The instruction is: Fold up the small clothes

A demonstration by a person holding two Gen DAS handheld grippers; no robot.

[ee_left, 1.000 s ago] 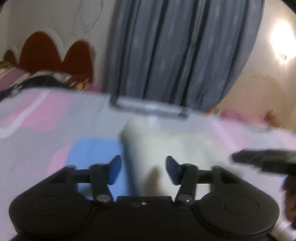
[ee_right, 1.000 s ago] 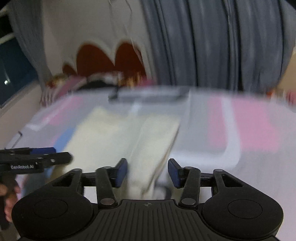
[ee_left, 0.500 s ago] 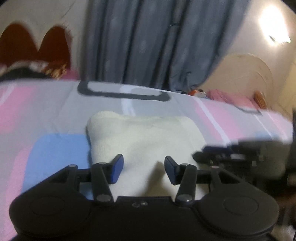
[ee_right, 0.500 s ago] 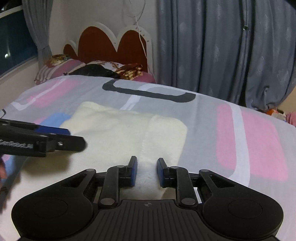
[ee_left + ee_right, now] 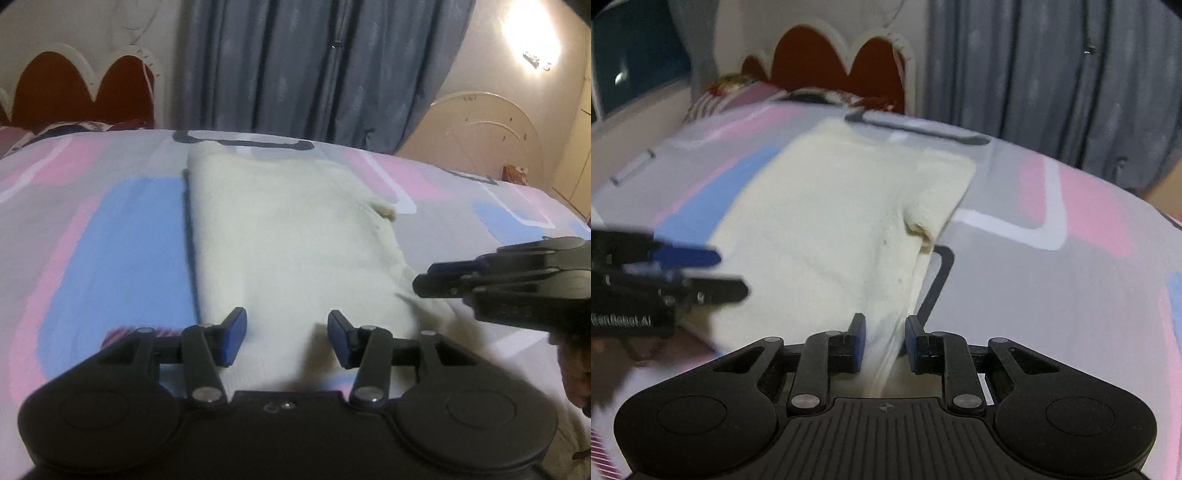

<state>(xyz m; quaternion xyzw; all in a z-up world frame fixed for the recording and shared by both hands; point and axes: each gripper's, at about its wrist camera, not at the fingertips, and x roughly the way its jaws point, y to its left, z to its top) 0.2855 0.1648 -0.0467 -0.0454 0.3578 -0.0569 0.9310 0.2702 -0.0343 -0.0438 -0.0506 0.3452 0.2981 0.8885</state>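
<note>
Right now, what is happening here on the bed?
A person holding a gripper in each hand is folding a cream garment that lies on the patterned bedsheet. The right gripper has the near right edge of the cloth gathered between its fingers. The left gripper sits at the near edge with open jaws, gripping nothing yet.

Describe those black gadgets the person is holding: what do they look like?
Each is a wide black plastic body with two round bulges. The left gripper and the right gripper each carry two short black fingers on silver-pinned links, tipped with blue pads. The right one's body is ribbed with a small crosshair mark. Pale lettering, too blurred to read, runs along the left one's side.
</note>
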